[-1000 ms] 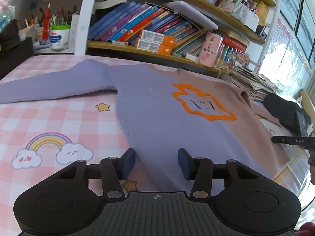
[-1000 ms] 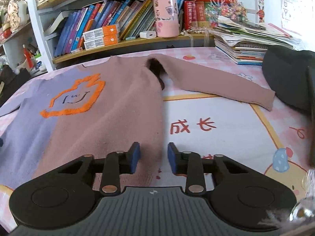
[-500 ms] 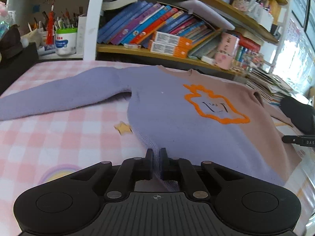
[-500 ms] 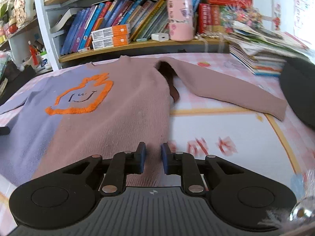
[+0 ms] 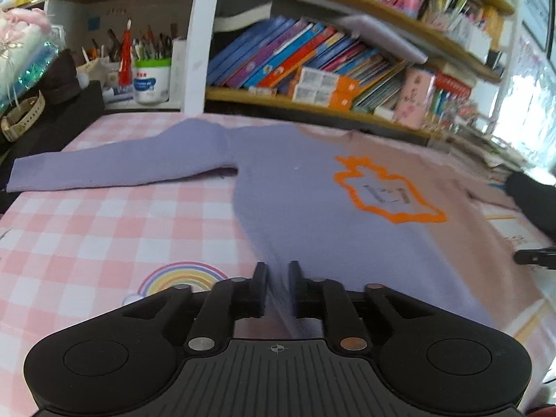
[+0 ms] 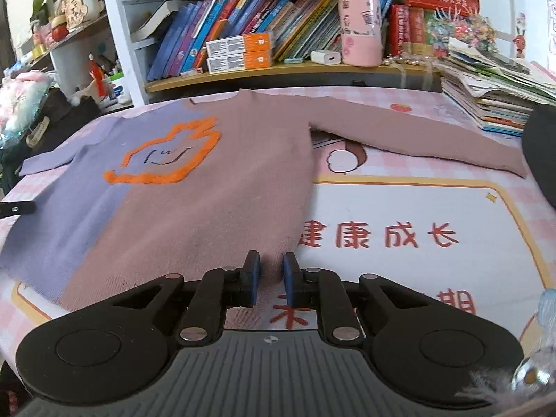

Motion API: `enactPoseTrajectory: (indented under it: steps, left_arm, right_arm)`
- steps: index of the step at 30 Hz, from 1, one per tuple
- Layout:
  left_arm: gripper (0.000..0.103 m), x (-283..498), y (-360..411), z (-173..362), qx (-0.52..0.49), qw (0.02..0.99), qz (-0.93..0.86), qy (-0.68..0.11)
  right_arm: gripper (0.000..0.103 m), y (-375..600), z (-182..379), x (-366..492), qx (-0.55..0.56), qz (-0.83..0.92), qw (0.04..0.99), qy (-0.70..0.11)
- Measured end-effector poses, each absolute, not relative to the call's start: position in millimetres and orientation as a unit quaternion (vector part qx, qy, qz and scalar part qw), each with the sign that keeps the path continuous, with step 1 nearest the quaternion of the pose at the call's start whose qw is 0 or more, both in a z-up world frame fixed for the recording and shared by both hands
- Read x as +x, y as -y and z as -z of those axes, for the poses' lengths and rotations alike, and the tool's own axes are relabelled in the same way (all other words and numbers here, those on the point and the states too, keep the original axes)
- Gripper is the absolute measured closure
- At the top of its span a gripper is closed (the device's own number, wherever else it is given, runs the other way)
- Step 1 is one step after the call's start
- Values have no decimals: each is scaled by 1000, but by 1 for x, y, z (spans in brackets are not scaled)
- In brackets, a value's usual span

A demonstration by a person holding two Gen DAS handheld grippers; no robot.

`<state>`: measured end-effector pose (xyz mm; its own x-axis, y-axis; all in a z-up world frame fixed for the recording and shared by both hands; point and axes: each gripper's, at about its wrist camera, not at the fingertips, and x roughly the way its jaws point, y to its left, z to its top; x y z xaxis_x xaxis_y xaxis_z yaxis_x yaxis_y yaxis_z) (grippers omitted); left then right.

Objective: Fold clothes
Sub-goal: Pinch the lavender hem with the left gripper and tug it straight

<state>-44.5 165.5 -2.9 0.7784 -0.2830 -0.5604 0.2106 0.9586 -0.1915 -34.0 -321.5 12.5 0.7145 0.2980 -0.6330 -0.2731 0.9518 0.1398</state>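
The sweater (image 5: pixel 312 208) hem vanishes behind the left gripper (image 5: pixel 277 286) at the frame's bottom; motion blur smears it there. At the right edge, a black object (image 5: pixel 531 201) is cut off, unidentifiable.

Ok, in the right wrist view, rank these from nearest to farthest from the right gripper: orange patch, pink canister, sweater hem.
1. Sweater hem, pinched between the right gripper fingers.
2. Orange patch, ahead to the left.
3. Pink canister, far back on the shelf.

One sweater (image 5: pixel 312 208) (image 6: pixel 194 208), half lilac, half dusty pink, orange outlined motif on chest: I am seeing it lying front-up, sleeves spreading sideways, bottom hem lifting nearest me.
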Motion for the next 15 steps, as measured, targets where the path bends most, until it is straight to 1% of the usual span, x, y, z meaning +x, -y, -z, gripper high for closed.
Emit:
enactPoseTrajectory:
  steps: [2,8,12,14,15]
  left_arm:
    - [64,-49,-164,4,-69,940,132,-307]
    - [63,-52,-153,13,-83,936,138,-314]
    - [63,-53,-151,13,-90,935,137,-315]
    - [64,-54,-150,13,-93,934,138,-316]
    - [64,-55,-149,13,-95,933,140,-317]
  right_arm:
    - [90,322,-12,-35,15,-154,926,-344]
    - [90,329,-12,-34,1,-131,933,-335]
    - [89,339,-12,-32,29,-129,931,-339]
    - [76,344,-13,-34,55,-142,927,-343]
    - [75,345,-13,-36,56,-141,926,-344]
